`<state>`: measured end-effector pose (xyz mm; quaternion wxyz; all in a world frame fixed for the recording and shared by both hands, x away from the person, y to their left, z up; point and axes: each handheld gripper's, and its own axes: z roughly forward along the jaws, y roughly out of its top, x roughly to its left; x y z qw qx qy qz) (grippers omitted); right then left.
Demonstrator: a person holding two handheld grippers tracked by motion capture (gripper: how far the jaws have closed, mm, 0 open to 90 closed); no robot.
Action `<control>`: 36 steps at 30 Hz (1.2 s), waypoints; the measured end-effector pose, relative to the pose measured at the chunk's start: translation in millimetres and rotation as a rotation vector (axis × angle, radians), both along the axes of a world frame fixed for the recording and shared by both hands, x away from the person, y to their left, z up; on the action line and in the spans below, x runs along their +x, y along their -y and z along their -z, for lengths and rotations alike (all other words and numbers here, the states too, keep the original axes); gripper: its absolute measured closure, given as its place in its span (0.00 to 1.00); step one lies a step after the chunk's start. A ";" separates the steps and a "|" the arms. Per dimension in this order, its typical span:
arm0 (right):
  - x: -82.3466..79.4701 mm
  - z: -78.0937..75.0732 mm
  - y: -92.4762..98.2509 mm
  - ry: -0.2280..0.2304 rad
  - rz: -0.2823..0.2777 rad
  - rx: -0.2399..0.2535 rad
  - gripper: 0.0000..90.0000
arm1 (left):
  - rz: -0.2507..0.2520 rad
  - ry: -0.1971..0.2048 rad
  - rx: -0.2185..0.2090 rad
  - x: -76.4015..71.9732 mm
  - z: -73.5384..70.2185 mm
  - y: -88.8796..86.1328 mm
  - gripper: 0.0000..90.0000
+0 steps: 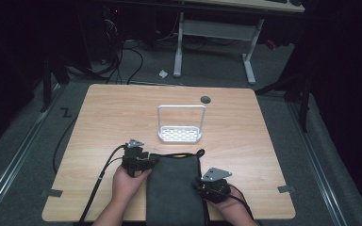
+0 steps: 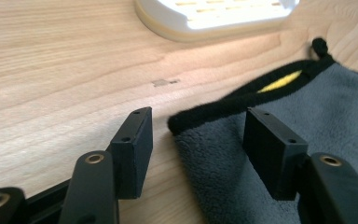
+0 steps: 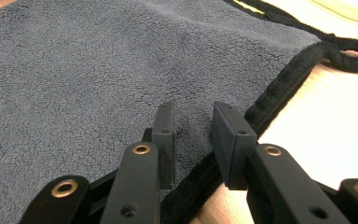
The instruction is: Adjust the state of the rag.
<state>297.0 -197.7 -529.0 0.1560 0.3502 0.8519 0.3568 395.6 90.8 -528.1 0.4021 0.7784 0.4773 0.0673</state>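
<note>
High view, wooden surface (image 1: 245, 141) under two hand-held grippers, grey towel (image 1: 174, 188) lying flat at its near edge, white rack (image 1: 180, 134) just beyond, left gripper (image 1: 139, 162) fingers released astride the towel's black-hemmed corner, right gripper (image 1: 213, 184) fingers parted narrowly over its right hem, grip unclear.

room: dark | floor (image 1: 23, 141): grey carpet | surface (image 1: 113, 108): light wood | behind: white-legged desk (image 1: 214, 33), tangled cables (image 1: 122, 52)
</note>
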 end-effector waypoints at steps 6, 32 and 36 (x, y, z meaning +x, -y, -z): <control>0.1 0.0 -0.2 0.002 -0.001 -0.003 0.80 | -0.010 0.041 0.044 -0.8 2.1 2.0 0.84; 88.0 -9.8 -10.3 0.003 0.206 0.039 0.47 | -0.016 0.049 -0.087 -3.1 12.8 -10.4 0.87; 99.0 1.0 -9.2 -0.051 0.231 0.048 0.43 | -0.021 0.052 -0.084 -4.1 12.7 -9.9 0.87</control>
